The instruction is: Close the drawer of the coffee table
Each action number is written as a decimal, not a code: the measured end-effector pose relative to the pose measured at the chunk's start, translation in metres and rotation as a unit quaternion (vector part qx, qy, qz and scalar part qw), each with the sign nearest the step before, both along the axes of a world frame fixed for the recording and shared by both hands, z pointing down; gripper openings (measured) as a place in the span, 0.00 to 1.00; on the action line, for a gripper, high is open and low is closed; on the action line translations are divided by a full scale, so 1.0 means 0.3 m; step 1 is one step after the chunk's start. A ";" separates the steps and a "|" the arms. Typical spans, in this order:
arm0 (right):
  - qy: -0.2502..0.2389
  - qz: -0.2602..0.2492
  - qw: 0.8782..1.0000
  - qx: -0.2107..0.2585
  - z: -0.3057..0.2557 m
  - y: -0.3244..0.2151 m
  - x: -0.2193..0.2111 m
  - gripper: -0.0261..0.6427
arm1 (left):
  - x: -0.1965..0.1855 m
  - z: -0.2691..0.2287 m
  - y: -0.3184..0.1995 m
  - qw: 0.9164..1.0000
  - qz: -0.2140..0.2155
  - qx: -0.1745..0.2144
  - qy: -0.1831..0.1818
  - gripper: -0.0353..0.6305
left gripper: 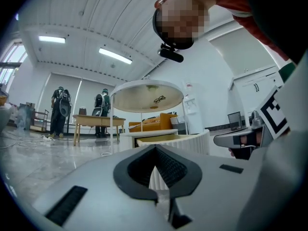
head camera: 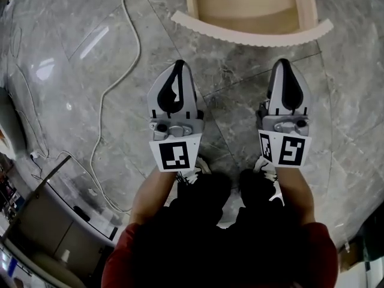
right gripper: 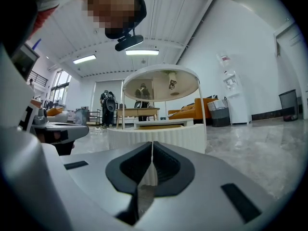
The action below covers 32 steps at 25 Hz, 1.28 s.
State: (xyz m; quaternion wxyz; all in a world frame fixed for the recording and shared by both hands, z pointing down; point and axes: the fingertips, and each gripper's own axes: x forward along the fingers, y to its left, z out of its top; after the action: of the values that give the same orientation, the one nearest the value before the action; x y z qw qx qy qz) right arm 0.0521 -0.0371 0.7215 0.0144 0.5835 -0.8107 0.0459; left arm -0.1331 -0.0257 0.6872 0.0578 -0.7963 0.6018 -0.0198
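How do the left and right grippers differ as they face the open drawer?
The left gripper faces the left end of the drawer front; the right gripper faces its right half. The left gripper's marker cube shows one face, the right gripper's two. Both are shut, empty, not touching the drawer front.

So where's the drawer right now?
Head view, top centre: the drawer stands open, just ahead of the left gripper and right gripper, touching neither.

Head view: we look steeply down at the floor (head camera: pixel 60 71).
Gripper views: we look level, low.
Shared: drawer (head camera: pixel 252 35) front.
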 end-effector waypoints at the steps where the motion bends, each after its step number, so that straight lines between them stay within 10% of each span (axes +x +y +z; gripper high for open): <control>1: 0.002 0.000 1.000 -0.002 0.009 -0.002 -0.006 0.07 | 0.000 0.001 -0.002 1.000 -0.002 0.000 0.001 0.07; 6: 0.002 -0.005 1.000 -0.022 0.037 0.006 -0.027 0.09 | 0.015 -0.010 0.014 1.000 0.001 0.003 0.009 0.07; 9: -0.001 -0.010 0.999 -0.050 0.078 -0.012 -0.045 0.40 | 0.033 -0.016 0.019 1.000 0.013 0.005 0.008 0.07; 12: 0.019 0.001 0.998 -0.062 0.108 -0.036 -0.054 0.49 | 0.041 -0.025 0.026 1.000 0.015 0.009 0.010 0.07; 32: 0.040 0.028 0.997 -0.058 0.137 -0.225 -0.093 0.52 | 0.008 -0.063 -0.018 1.000 -0.003 0.012 0.010 0.07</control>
State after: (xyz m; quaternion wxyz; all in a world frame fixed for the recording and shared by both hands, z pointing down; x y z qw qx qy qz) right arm 0.0242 -0.1047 0.7625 0.0794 0.6056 -0.7887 0.0702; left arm -0.1306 -0.0310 0.6685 0.0612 -0.7940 0.6049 -0.0052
